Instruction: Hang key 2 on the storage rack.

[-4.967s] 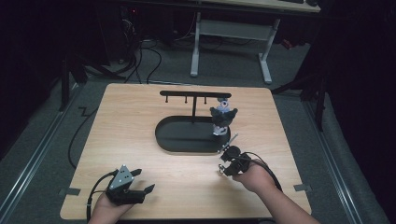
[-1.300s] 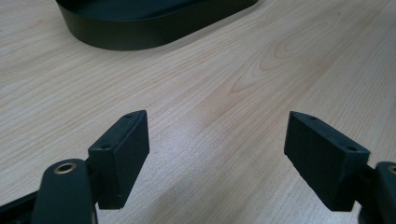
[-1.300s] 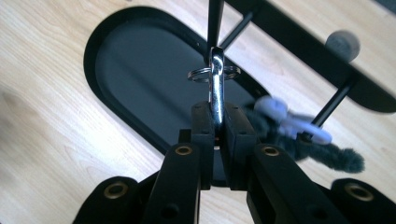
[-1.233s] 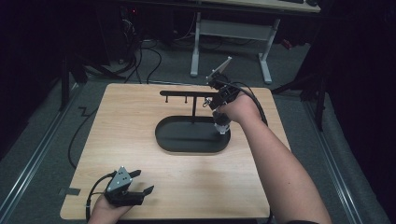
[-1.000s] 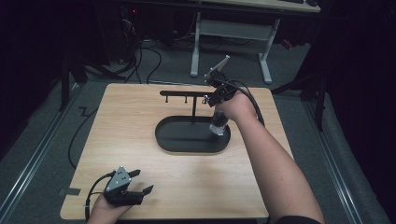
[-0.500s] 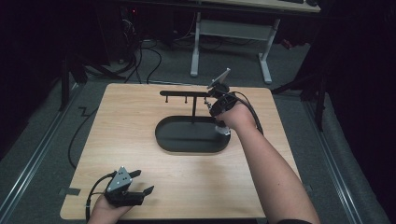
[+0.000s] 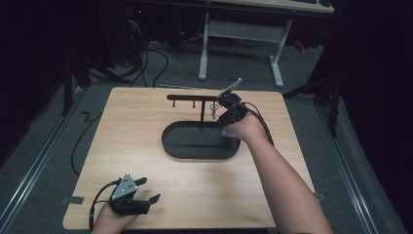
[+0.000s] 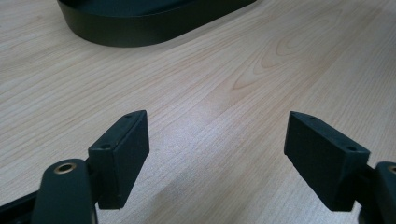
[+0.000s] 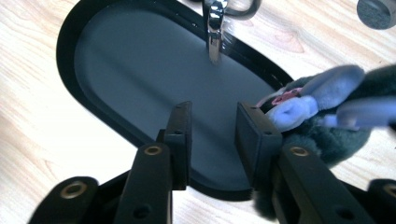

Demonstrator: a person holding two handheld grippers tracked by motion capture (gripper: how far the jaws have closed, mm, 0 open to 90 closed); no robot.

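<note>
A black stand has an oval base [image 7: 195, 144] and a crossbar with hooks [image 7: 190, 97]. A metal clasp and ring [image 7: 213, 108] hang by the bar's right end, seen close at the clasp [image 9: 214, 32]. A grey and blue plush toy [image 9: 322, 107] lies against the base's right rim, beside my right gripper's outer jaw. My right gripper [image 9: 212, 126] hovers over the base [image 9: 140, 70], open with a moderate gap and nothing between the jaws. In the high view this gripper [image 7: 225, 111] sits just right of the post. My left gripper [image 7: 148, 190] rests open at the front left.
The wooden table [image 7: 136, 122] carries the stand alone. In the left gripper view the wide-open jaws [image 8: 217, 154] face bare wood, with the base's wall [image 8: 140, 28] farther off. Cables trail off the table's left side; a desk frame [image 7: 238, 34] stands behind.
The right hand carried the toy from the base's front up to the crossbar, then drew back and down slightly over the last second. The left gripper has stayed put.
</note>
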